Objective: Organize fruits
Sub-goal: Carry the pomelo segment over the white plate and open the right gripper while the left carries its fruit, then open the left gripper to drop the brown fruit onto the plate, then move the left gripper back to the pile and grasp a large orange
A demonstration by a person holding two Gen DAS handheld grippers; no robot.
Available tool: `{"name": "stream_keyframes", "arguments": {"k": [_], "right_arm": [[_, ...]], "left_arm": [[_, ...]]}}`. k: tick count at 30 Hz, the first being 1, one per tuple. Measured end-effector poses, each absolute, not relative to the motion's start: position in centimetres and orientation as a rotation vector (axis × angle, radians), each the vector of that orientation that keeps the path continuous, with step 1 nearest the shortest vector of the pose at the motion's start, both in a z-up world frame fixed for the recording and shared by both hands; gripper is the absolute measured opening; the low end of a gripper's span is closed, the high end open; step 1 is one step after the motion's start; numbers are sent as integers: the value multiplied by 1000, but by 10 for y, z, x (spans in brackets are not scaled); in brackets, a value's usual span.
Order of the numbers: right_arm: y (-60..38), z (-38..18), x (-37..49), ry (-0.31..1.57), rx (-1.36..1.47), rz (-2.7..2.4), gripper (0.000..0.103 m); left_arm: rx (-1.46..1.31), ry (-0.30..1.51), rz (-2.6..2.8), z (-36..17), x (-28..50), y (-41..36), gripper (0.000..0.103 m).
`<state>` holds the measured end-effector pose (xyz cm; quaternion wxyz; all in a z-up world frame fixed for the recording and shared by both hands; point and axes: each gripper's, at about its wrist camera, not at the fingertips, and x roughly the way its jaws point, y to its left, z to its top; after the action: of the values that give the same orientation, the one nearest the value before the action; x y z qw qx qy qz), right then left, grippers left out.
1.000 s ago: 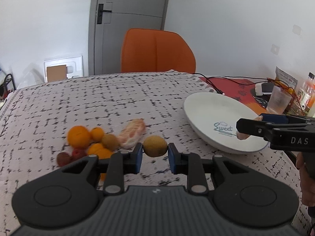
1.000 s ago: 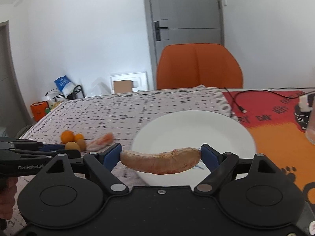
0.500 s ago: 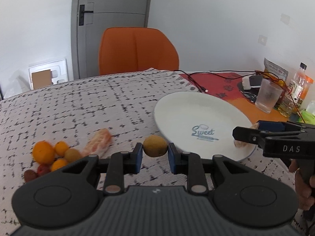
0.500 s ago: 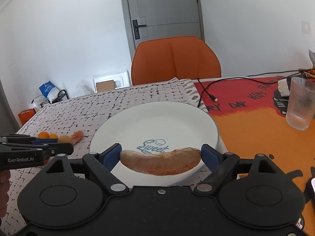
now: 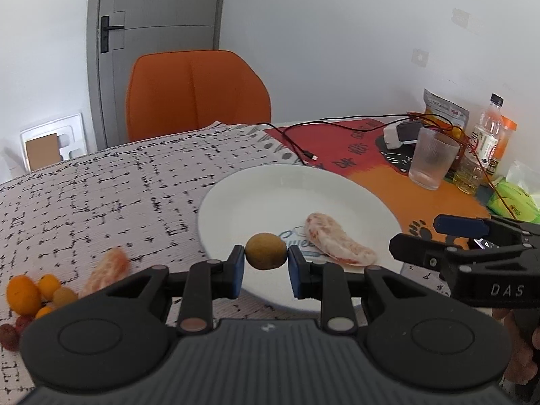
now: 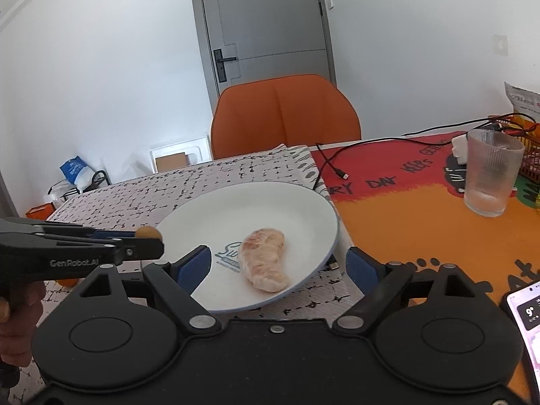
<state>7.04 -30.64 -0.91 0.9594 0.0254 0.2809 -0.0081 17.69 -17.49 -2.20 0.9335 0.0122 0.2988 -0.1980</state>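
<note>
- A small brown round fruit sits clamped between the blue pads of the left gripper, held above the near rim of the white plate.
- A peeled pomelo segment lies on the plate just ahead of the right gripper, whose jaws are spread wide and hold nothing.
- Far left of the left gripper, on the desk, lie another peeled segment and a cluster of small oranges.
- Beyond the right gripper, to its right, stands a ribbed glass.

the right tongs have opened, leaving the pomelo segment on the plate.
</note>
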Motion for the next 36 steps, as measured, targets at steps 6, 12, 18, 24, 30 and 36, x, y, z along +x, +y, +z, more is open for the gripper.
{"name": "stream_keyframes", "arguments": {"k": [6,12,18,24,30,36], "right_arm": [[-306,-11,69,578,64,-21,87],[-299,-13,72,579,69,-9,91],[-285,-13,74,577,64,6,98],[-274,-14,75,584,75,28,103],[-261,-13,76,583,68,48,103],[-248,-12,76,580,62,87,103]], "left_arm": [[29,590,-396,-17,172,-174,30],[15,600,-351,-16,168,-156,37],[-5,581,-281,-14,160,-133,67],[-11,574,-203,-13,152,-112,84],[-30,564,-146,-11,144,-94,86],[-49,561,-100,-12,135,-76,86]]}}
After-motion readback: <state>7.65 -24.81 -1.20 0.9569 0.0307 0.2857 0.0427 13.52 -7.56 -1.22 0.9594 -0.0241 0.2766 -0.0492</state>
